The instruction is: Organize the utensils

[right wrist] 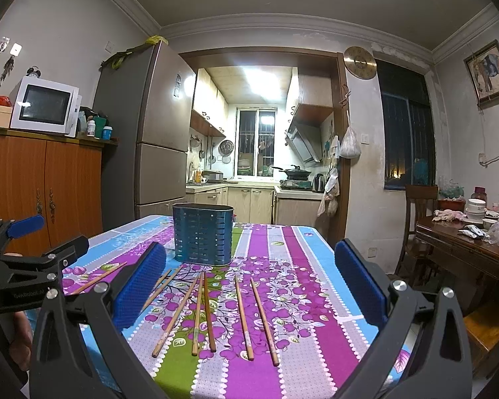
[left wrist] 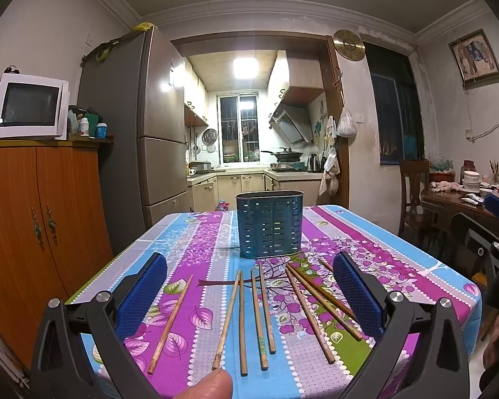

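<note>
Chopsticks (left wrist: 262,316), wooden, lie loose across lower centre of left-wrist view on a floral-cloth worktop (left wrist: 399,259), fanned out w/ far tips aimed at a blue perforated utensil holder (left wrist: 269,224) standing upright mid-frame, just beyond them. One stick (left wrist: 171,324) lies apart at lower left.

Left tool (left wrist: 249,296) is spread wide, blue pads either side of the sticks, nothing held. Right tool (right wrist: 249,282) is likewise wide apart & empty above the same scatter.

Handling, as a guess: sticks look thin, stiff, light, lying flat on cloth, so likely to roll or slip; best pinched near mid-length, one at a time, then tipped upright into the holder. Holder may shift if nudged.

Left-wrist view shows a fingertip (left wrist: 209,385) at bottom edge & part of the right tool at far right. Right-wrist view shows the left tool's side & the hand (right wrist: 20,339) gripping it at lower left; holder sits left of centre there.
</note>
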Demonstrator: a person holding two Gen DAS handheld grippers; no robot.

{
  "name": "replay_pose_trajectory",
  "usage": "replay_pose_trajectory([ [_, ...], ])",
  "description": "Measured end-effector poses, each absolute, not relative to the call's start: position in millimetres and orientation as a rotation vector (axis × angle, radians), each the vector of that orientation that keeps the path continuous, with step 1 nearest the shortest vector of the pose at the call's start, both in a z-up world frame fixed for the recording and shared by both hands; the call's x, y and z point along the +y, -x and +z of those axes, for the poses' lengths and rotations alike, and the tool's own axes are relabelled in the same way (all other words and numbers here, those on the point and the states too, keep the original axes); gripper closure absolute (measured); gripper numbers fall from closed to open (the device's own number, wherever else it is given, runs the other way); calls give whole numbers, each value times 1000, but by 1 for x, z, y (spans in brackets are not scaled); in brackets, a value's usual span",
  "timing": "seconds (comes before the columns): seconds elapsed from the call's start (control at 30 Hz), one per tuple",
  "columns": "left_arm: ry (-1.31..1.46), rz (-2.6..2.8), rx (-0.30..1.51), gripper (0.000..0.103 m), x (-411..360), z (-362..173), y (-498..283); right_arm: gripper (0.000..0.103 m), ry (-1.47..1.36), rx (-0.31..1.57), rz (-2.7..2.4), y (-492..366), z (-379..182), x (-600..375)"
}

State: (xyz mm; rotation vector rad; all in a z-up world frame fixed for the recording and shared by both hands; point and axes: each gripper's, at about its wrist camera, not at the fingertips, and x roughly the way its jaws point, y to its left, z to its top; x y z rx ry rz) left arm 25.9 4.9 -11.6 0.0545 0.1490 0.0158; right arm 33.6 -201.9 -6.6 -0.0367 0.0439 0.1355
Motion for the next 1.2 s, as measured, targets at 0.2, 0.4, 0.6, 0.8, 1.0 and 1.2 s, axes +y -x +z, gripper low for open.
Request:
replay_pose_trajectory([
  [0.2, -53, 14, 150, 3, 5, -12, -26, 5, 37, 44, 136, -34, -7, -202],
  [0.4, -54, 10, 160, 3, 4, -13, -29, 5, 38, 44, 135, -33, -6, -202],
  [0.6, -56, 2, 167, 3, 4, -14, -30, 5, 38, 46, 136, -34, -7, -202],
  [0.8, -61, -7, 172, 3, 3, -13, -31, 5, 38, 46, 136, -34, -7, -202],
  [1.0, -65, 16, 161, 3, 24, -5, -35, 5, 72, 50, 149, -41, -4, -201],
  [1.2, -39, 144, 171, 4, 91, -3, -43, 8, 50, 149, 246, -51, -14, -211],
])
